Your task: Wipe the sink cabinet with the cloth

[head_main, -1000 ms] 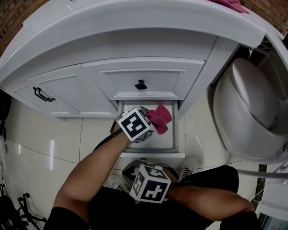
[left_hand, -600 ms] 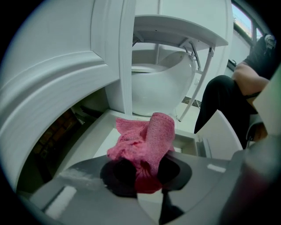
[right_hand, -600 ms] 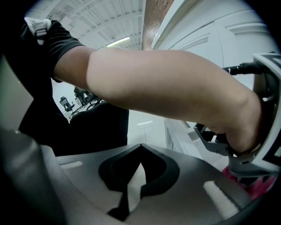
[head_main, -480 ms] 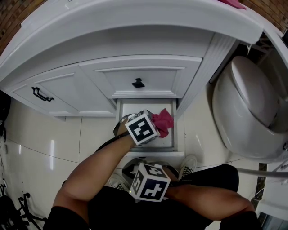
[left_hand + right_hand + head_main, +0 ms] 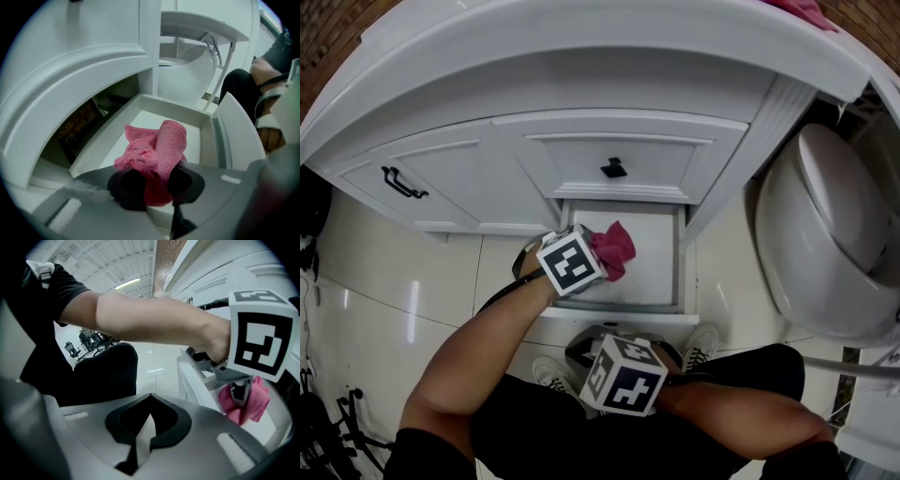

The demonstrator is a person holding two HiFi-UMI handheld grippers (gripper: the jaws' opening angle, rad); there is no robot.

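Note:
The white sink cabinet (image 5: pixel 469 187) has its bottom drawer (image 5: pixel 661 272) pulled out. My left gripper (image 5: pixel 589 261) is over the drawer's left part, shut on a pink cloth (image 5: pixel 614 248). In the left gripper view the cloth (image 5: pixel 157 150) bunches between the jaws of the left gripper (image 5: pixel 152 183), above the white drawer floor (image 5: pixel 140 119). My right gripper (image 5: pixel 623 375) rests near the person's lap, jaws shut on nothing (image 5: pixel 150 397). From the right gripper view the cloth (image 5: pixel 255 401) hangs under the left gripper's marker cube (image 5: pixel 260 341).
A white toilet (image 5: pixel 834 234) stands close on the right of the cabinet. Black handles sit on the left door (image 5: pixel 403 183) and the upper drawer (image 5: pixel 614 169). Another pink cloth (image 5: pixel 806 11) lies on the countertop. Glossy tiled floor (image 5: pixel 366 281) lies to the left.
The left gripper slid with the cloth toward the drawer's left side. The right gripper stayed by the lap. The head view shifted slightly.

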